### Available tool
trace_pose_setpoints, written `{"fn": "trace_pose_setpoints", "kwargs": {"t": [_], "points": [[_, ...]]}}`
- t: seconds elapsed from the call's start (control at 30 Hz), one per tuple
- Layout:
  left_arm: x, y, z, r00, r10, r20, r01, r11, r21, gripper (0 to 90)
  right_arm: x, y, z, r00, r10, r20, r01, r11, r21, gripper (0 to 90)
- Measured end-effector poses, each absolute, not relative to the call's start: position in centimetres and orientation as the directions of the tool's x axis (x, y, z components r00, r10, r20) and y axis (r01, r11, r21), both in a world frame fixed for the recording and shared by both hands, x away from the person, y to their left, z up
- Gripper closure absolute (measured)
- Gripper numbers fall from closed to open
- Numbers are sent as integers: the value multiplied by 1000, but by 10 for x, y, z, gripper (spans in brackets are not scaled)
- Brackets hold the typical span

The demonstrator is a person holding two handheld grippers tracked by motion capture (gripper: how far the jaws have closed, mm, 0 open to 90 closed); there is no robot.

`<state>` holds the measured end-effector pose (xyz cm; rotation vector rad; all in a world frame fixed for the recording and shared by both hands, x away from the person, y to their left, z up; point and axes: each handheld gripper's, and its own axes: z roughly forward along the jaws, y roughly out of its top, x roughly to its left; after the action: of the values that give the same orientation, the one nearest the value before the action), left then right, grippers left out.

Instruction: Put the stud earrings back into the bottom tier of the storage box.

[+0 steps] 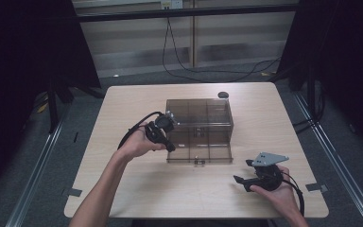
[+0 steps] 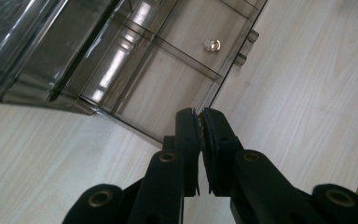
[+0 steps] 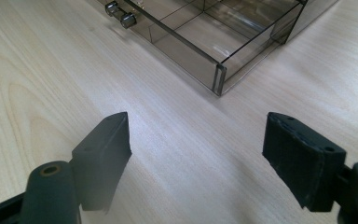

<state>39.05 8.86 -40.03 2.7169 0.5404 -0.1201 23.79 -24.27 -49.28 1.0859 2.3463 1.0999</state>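
Work in hand: a smoky-brown transparent plastic drawer box (image 1: 198,130) is being handled at the middle of the light wood-grain surface (image 1: 123,189).
Drawer state: the lowest drawer, a shallow tray with inner dividers (image 2: 168,79), is seen pulled out toward the person; its front with a small metal knob (image 1: 199,162) stands forward of the box body.
Progress (judged): the opening appears done; whatever follows, loading or pushing shut, is not yet begun.
Contents: the divided compartments seen in both gripper views are bare; only wood grain is seen through the floor. A small gold-coloured knob (image 2: 211,45) is noted on the box in the left gripper view.
Upper drawers: contents cannot be told through the tinted walls.
Left hand-held gripper (image 1: 169,144): held at the left front corner of the box, jaws pressed together with nothing between them.
Right hand-held gripper (image 1: 241,179): rested low over the surface, right of and nearer than the box, jaws spread wide, nothing held.
Other: a small dark round object (image 1: 223,94) lies behind the box, apart from it.
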Motion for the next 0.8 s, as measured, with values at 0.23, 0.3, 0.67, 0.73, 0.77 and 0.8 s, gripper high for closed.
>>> {"fn": "trace_pose_setpoints", "kwargs": {"t": [0.23,0.3,0.67,0.73,0.77,0.8], "points": [[392,79,-400,919,356,-168,393,-858,330,855,238,-243,-493,-648,761,25,506,406,761,178],[394,73,-399,927,340,-156,373,-869,325,855,238,-243,-493,-647,762,24,507,406,760,171],[393,51,-400,931,337,-139,364,-876,316,855,238,-242,-493,-643,766,23,511,406,758,159],[393,49,-400,934,326,-144,355,-881,313,855,238,-242,-493,-643,765,23,510,406,759,159],[393,46,-400,937,321,-140,349,-885,309,855,237,-242,-493,-642,766,20,510,408,757,159],[394,44,-400,939,312,-143,342,-888,308,855,237,-242,-493,-643,766,20,509,408,758,159]]}}
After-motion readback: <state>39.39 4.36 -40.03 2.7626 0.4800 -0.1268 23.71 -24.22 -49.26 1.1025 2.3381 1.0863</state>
